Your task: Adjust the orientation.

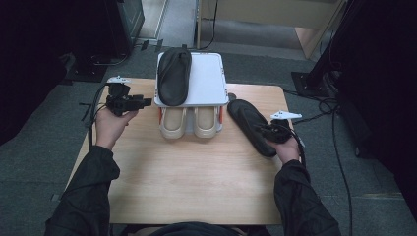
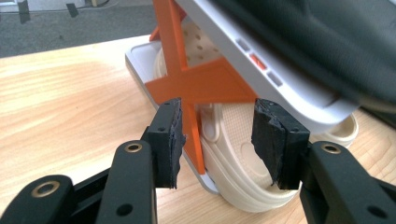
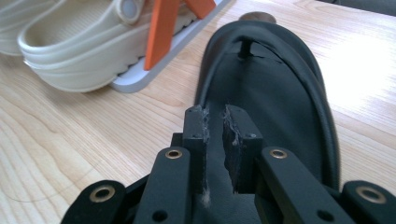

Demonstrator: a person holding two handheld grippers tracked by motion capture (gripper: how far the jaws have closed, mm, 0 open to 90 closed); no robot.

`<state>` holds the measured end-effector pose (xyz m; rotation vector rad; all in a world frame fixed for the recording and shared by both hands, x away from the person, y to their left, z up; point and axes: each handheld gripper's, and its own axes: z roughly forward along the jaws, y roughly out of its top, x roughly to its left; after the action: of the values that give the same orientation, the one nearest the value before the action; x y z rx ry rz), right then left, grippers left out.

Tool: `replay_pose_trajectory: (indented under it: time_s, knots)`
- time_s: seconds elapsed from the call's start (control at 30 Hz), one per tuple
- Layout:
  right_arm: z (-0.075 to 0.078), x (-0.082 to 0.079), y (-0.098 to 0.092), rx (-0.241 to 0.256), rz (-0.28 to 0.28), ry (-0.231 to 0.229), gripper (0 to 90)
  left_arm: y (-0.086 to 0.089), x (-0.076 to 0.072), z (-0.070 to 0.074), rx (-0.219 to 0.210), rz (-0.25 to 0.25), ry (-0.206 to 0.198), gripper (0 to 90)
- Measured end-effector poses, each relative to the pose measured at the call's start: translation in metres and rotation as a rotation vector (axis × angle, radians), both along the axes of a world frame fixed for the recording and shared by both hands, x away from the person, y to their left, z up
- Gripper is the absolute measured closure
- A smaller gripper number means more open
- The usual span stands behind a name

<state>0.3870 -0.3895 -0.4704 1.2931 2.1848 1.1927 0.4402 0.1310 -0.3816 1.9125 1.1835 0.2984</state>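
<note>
Black flip-flop point(image 3: 275, 93) lay near the table's point(image 1: 196, 182) right edge, its strap pinched in your right gripper point(image 3: 215, 140), jaws nearly closed. Your left gripper point(image 2: 217, 140) hung wide open, empty, by the shoe rack point(image 2: 196, 84) holding beige clogs point(image 2: 238, 154).

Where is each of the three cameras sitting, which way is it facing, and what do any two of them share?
High view: above the person's side, looking forward and down on the table; both sleeves, hands, the left gripper and right gripper show.
Left gripper view: rides the left gripper, facing the orange-braced white rack and cream clogs; its open jaws rise from the bottom.
Right gripper view: rides the right gripper, looking along the black sandal; its jaws are nearly together over the sandal's strap.
Shared: both gripper views show the clogs and rack.
</note>
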Motion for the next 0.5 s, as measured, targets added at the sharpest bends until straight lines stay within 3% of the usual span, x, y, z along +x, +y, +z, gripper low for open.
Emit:
replay_pose_trajectory:
  time_s: [0.3,0.5]
  knots:
    - [-0.011,0.004,-0.001,-0.031,-0.003,0.053,80.9,-0.005,-0.011,-0.013,-0.012,-0.011,-0.019,52.3]
    - [-0.012,0.003,0.003,-0.05,0.02,0.056,81.6,-0.004,-0.019,-0.018,-0.02,-0.017,-0.032,51.7]
